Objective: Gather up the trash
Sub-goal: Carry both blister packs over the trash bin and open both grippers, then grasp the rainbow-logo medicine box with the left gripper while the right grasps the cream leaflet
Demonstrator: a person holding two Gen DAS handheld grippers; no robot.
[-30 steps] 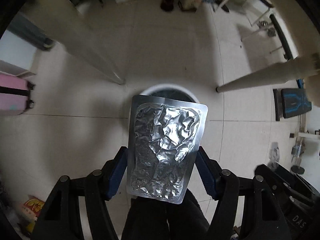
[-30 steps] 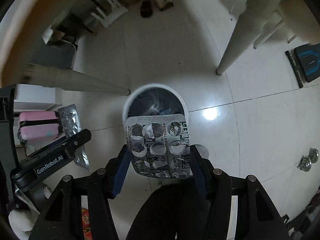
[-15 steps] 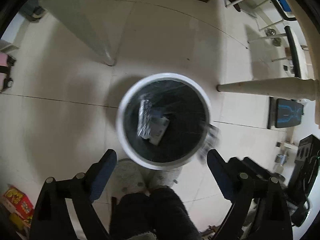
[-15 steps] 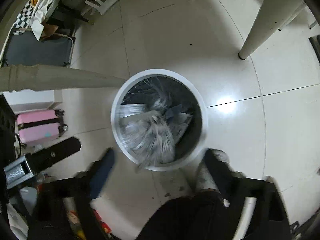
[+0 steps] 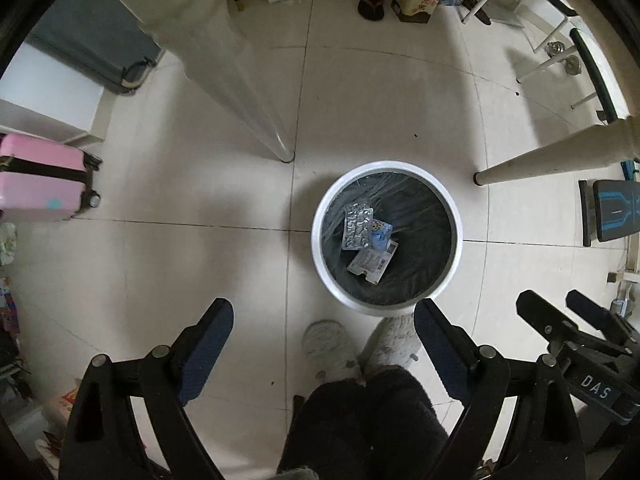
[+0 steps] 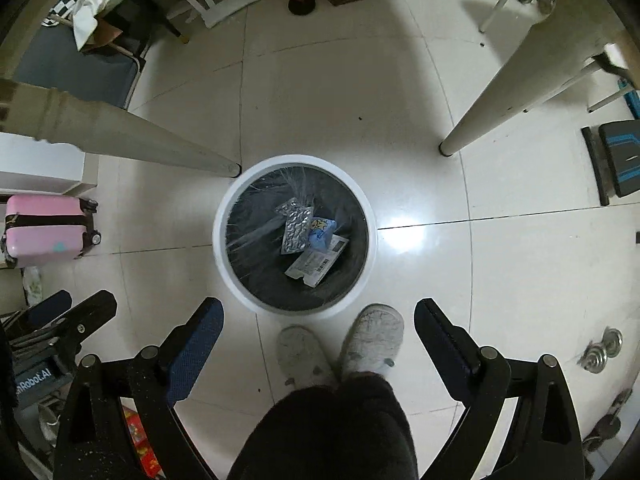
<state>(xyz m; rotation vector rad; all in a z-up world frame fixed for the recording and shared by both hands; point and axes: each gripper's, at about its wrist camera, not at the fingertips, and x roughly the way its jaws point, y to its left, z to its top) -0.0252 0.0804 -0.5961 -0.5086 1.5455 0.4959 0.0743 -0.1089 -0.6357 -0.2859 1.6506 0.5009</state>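
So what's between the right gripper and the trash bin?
In the right wrist view, only her grey slippers on bare tile separate the right gripper from the trash bin.

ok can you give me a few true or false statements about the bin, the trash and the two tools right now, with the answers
1. Both tools are open and hold nothing. True: the left tool and right tool are spread wide and empty.
2. A foil blister pack lies inside the white bin. True.
3. The bin is tipped on its side. False: it stands upright on the tiled floor.
4. The blister pack lies on the floor beside the bin. False: it rests in the bin on the other wrappers.
5. A pink suitcase stands off to the left. True.
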